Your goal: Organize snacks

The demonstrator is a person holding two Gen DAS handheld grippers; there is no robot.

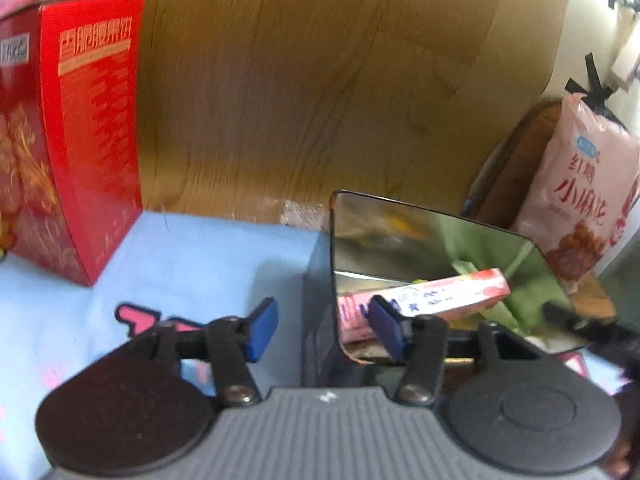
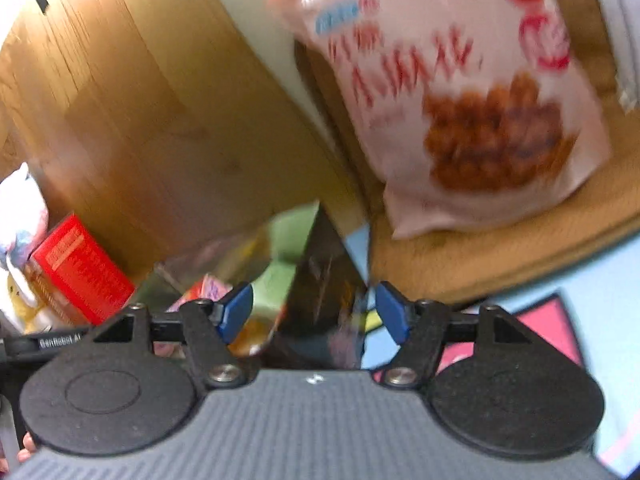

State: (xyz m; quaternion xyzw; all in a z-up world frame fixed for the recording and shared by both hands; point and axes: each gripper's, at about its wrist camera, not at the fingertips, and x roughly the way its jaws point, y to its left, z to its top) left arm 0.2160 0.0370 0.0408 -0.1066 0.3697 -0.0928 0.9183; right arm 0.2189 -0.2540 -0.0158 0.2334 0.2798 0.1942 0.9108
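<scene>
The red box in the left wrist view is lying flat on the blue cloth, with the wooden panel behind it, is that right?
Not quite. The red box is standing upright, not lying flat. The left wrist view shows its tall printed side rising from the blue cloth, with the wooden panel behind it.

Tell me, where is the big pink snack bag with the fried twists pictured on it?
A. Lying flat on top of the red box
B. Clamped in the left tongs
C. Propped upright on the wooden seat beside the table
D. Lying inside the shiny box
C: the pink snack bag stands on the wooden seat, apart from the shiny box and red box.
</scene>
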